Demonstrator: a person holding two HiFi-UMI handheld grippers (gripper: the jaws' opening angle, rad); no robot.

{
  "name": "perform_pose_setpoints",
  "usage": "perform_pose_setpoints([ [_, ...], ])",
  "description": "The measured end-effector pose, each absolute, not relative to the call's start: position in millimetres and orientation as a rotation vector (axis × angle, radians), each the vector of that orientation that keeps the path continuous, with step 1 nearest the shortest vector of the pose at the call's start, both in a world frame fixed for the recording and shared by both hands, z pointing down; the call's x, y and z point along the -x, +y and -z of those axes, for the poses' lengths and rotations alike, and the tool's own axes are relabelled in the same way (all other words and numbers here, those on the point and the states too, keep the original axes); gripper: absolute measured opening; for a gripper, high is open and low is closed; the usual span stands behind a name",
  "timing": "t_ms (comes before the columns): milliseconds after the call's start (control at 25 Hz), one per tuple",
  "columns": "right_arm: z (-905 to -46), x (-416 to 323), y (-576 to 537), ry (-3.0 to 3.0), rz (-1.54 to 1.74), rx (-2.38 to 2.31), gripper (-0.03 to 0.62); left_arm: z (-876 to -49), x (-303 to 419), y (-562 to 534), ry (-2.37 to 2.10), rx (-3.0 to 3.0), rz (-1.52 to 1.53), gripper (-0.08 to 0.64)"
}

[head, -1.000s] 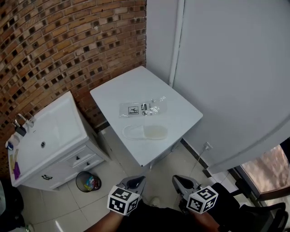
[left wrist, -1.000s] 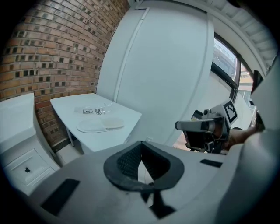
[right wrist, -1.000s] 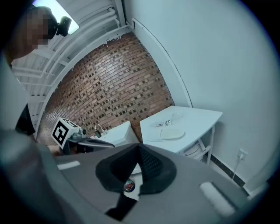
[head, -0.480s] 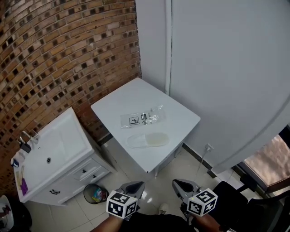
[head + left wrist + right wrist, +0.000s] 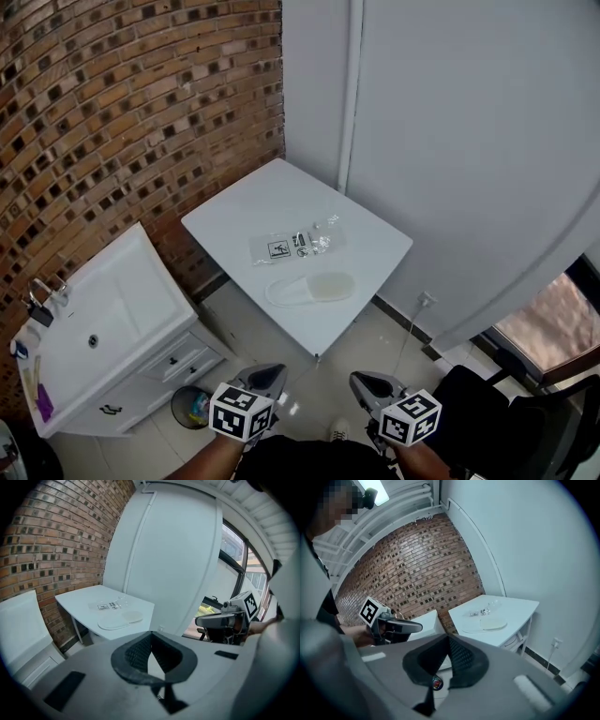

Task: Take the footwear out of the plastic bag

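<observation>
On the white square table [image 5: 253, 202] in the head view, a pale flat slipper [image 5: 309, 289] lies just beside a clear flat plastic bag with a printed label [image 5: 292, 245]. It is apart from the bag and seemingly outside it, as the task wants. Whether a thin film wraps it is too small to tell. The left gripper [image 5: 270, 373] and right gripper [image 5: 362, 380] hang low, well apart from the table.

The left gripper view shows its fingers pressed together on nothing, with the table far ahead. The right gripper view shows the same: fingers together and empty.

This fits either a finished removal or a wrapped slipper not yet reached. Any handling would need the jaws parted and a long approach.
</observation>
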State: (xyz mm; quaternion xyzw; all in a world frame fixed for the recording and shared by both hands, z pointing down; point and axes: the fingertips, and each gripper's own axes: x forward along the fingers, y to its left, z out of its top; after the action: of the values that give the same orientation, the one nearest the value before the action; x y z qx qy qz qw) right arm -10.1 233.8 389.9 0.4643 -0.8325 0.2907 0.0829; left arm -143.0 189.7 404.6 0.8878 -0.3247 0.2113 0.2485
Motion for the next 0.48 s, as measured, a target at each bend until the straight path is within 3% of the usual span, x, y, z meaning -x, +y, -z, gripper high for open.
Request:
perform_pose_setpoints([
  [480, -395, 29, 240, -2.449, -0.857, -1.379, 0.000, -404, 159, 193, -0.873, -2.424, -0.523, 0.006],
])
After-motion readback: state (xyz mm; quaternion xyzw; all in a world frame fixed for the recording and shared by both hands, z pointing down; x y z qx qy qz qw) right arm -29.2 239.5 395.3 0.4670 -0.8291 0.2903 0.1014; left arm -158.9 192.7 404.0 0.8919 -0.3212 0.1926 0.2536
